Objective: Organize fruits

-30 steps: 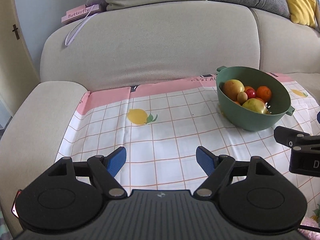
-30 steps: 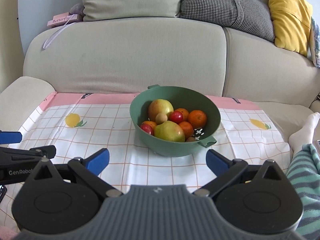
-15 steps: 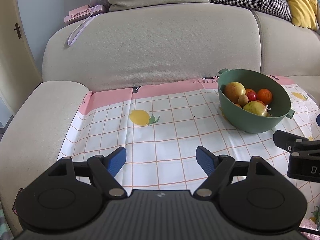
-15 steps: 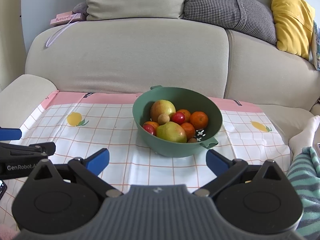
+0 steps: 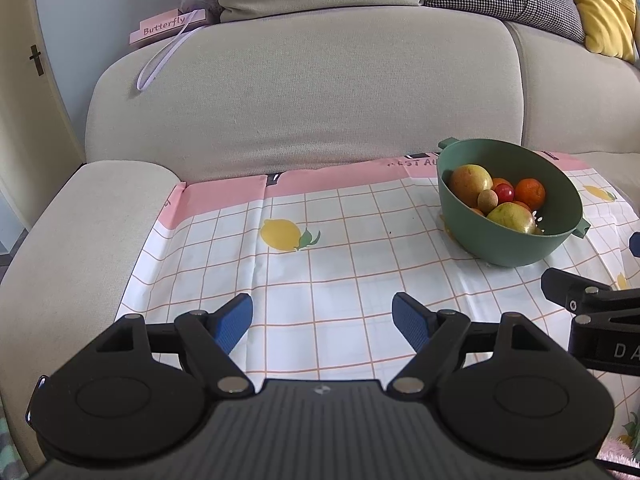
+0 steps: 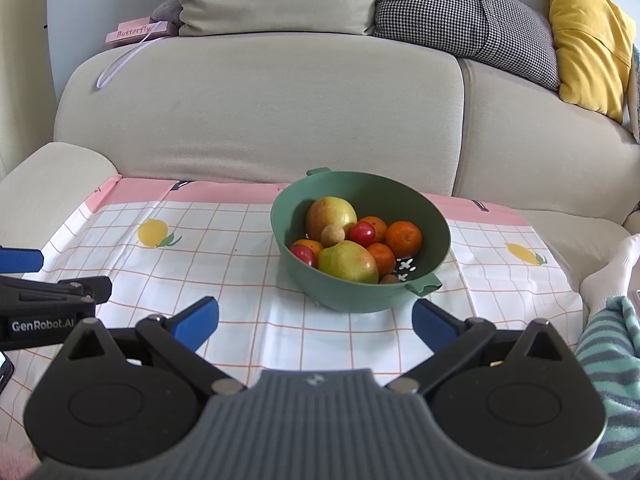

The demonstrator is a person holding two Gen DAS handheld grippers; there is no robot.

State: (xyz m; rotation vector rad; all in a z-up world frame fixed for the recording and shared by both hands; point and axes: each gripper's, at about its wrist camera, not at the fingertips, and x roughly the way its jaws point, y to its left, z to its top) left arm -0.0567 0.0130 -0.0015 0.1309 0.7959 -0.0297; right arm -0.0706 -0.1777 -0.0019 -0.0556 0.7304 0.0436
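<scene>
All the fruit I can see sits in the green bowl; both my jaws are spread and empty, so sorting looks finished.

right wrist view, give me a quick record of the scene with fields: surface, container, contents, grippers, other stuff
surface: checked cloth with lemon prints, spread on a beige sofa
container: green bowl, upright on the cloth
contents: two large yellow-red fruits, oranges, small red fruits, one small tan round fruit
left hand-held gripper: open, empty, over bare cloth
right hand-held gripper: open, empty, just short of the bowl
other: houndstooth cushion, yellow cushion, pink box marked Butterfly
</scene>
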